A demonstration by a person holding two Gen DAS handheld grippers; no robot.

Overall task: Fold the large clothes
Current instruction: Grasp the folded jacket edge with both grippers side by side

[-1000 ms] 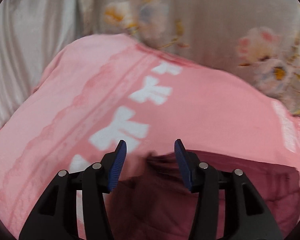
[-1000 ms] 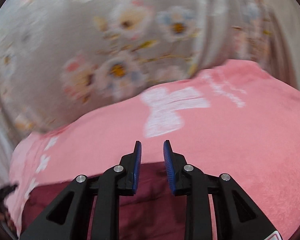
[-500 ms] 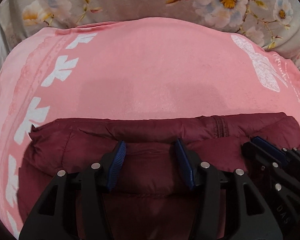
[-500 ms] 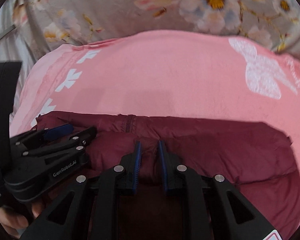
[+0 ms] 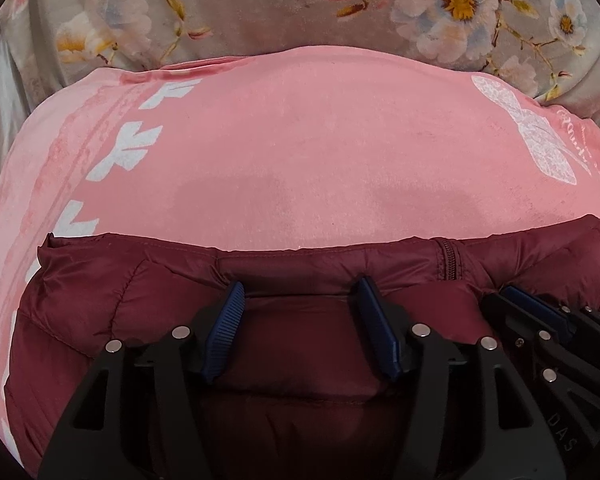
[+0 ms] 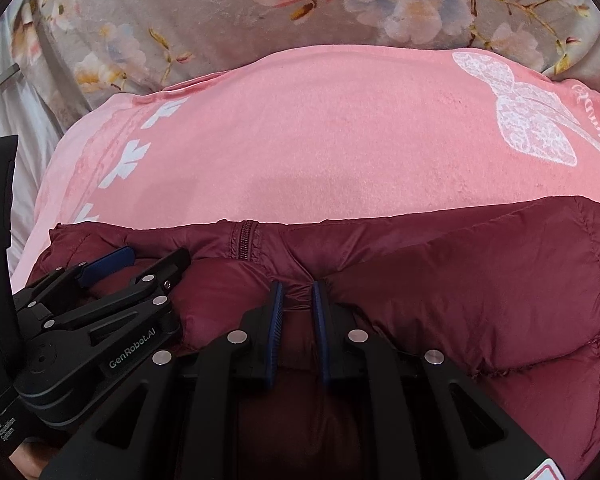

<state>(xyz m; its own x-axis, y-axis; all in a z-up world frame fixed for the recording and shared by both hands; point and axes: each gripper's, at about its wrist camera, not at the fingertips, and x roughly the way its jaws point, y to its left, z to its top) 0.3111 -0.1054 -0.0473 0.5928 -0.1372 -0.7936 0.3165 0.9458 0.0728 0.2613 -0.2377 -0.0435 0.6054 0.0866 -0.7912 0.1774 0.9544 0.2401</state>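
Dark maroon quilted puffer jacket (image 5: 100,320) of slick nylon, folded over on itself, lying on a pink plush blanket with white leaf and bow prints (image 5: 320,152) spread over a grey floral bedcover (image 5: 240,8). Far folded edge running straight across both views, zipper (image 6: 244,244) showing near its middle. Left gripper (image 5: 298,320) over the jacket's left half, jaws apart and opening, a padded panel lying between the blue pads but not pinched. Right gripper (image 6: 296,308) on the right half, jaws nearly together and clamped on a small puckered tuck of shell fabric, creases radiating from the pinch. Likely light for its bulk, soft and springy: filling that compresses under pressure and puffs back, so folds apt to spring open unless pressed flat. Shell probably slippery, so a thin pinch of outer fabric alone liable to slide out or drag only one layer. Better purchase judged at stitched seams, the hem or the zipper band, taking the full thickness near a corner, one gripper at each end of the edge to be carried over.
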